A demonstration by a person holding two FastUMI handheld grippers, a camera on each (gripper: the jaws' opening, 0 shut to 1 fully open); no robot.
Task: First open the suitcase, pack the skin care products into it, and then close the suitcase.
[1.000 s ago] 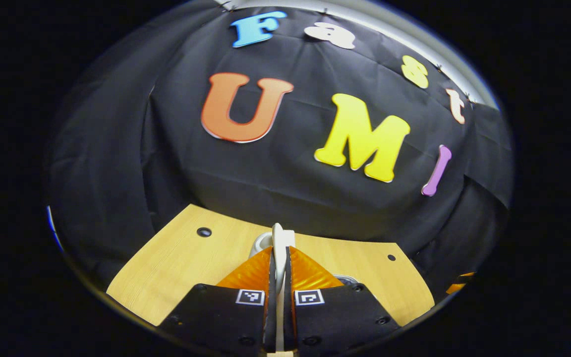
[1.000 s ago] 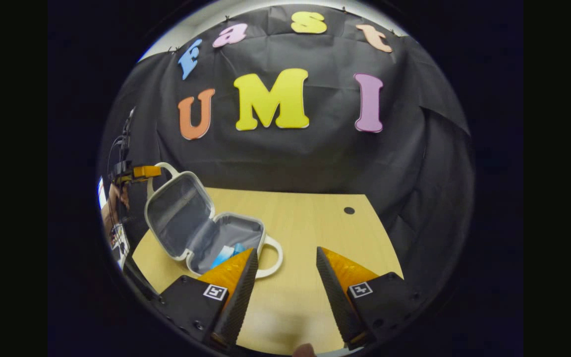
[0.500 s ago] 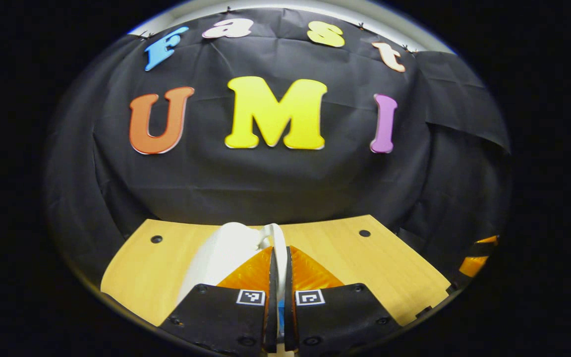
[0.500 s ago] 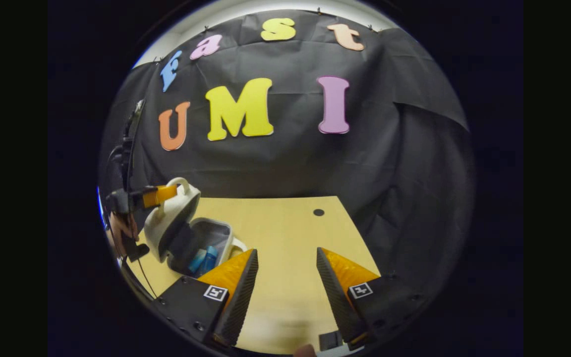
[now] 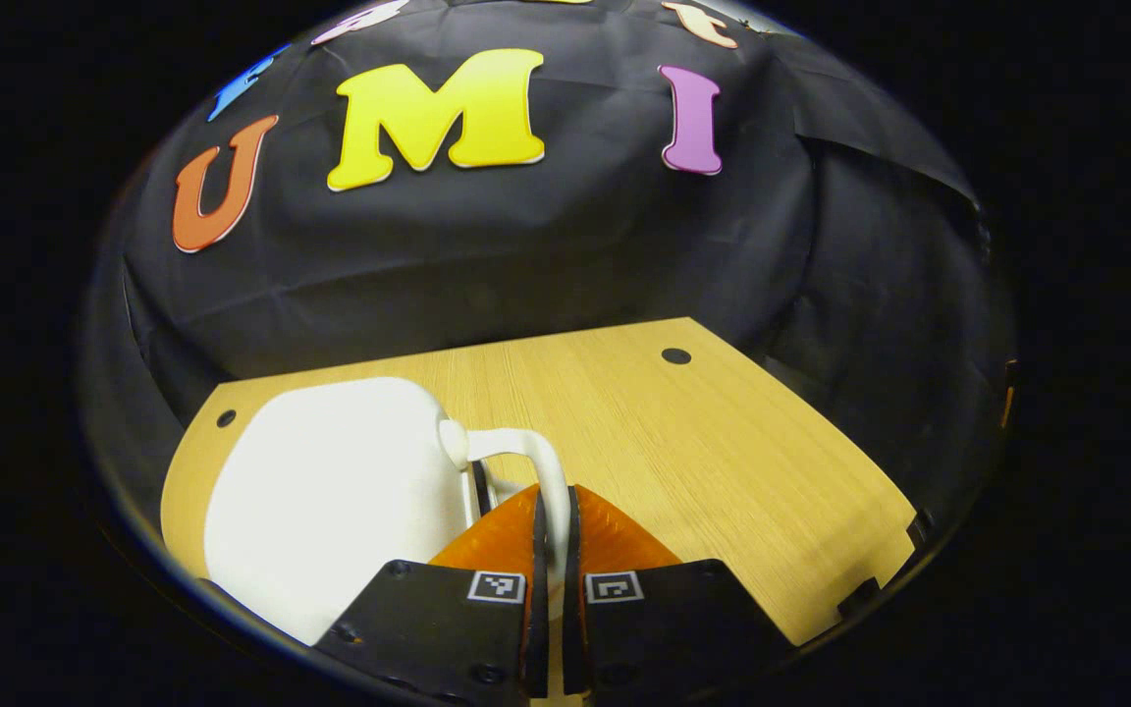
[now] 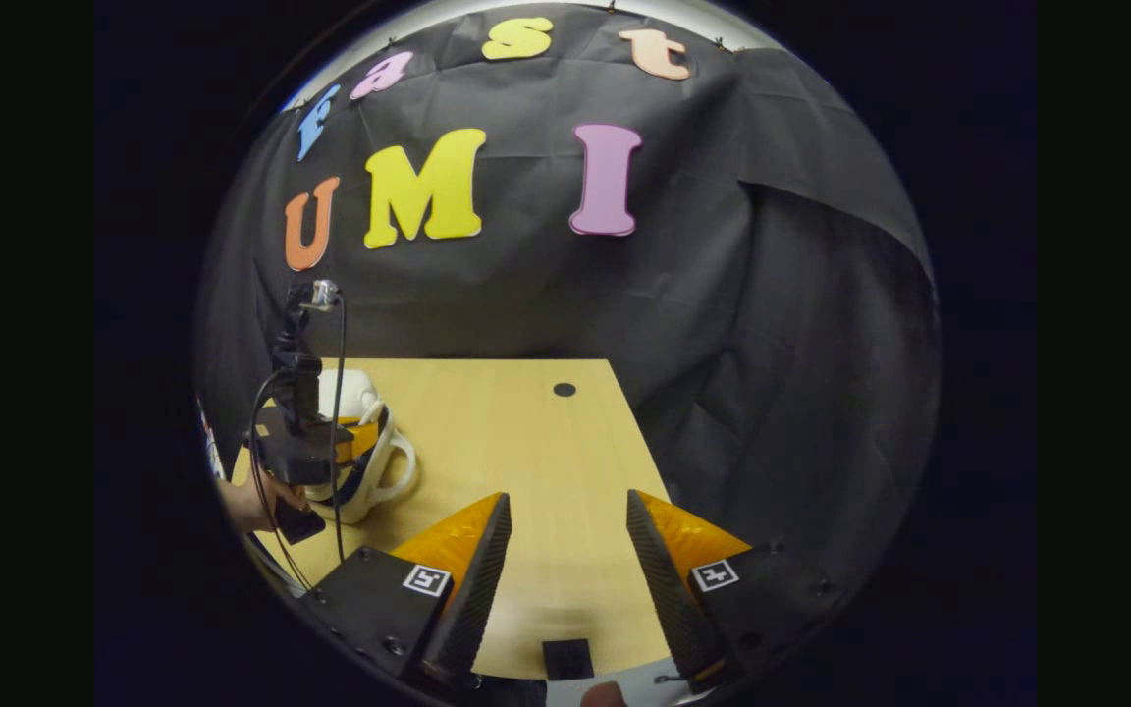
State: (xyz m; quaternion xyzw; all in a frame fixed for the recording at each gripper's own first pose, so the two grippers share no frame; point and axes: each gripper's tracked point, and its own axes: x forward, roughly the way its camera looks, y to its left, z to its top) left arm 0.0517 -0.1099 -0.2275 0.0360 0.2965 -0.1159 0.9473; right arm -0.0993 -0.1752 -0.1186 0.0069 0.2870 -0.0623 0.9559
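Observation:
The white suitcase (image 5: 330, 481) lies on the wooden table (image 5: 723, 432) with its lid lowered over the base. A thin dark gap shows beside the handle. My left gripper (image 5: 553, 501) is shut on the lid's white handle (image 5: 536, 457), both orange fingers pressing it. The right gripper view shows the suitcase (image 6: 345, 388) at the far left, and the left gripper (image 6: 361, 439) clamped on its handle. My right gripper (image 6: 565, 516) hovers open over bare table, well to the right of the case, nothing between its fingers. The skin care products are hidden inside.
A hand (image 6: 246, 501) holds the left gripper at the table's left edge, with cables hanging beside it. A small black square (image 6: 565, 658) lies near the front edge. Dark holes (image 6: 564, 390) mark the tabletop. Black cloth walls close in behind and to the right.
My left gripper swung the lid by its handle from upright down onto the base, hiding the blue products inside. My right gripper stayed open and drifted right, away from the case.

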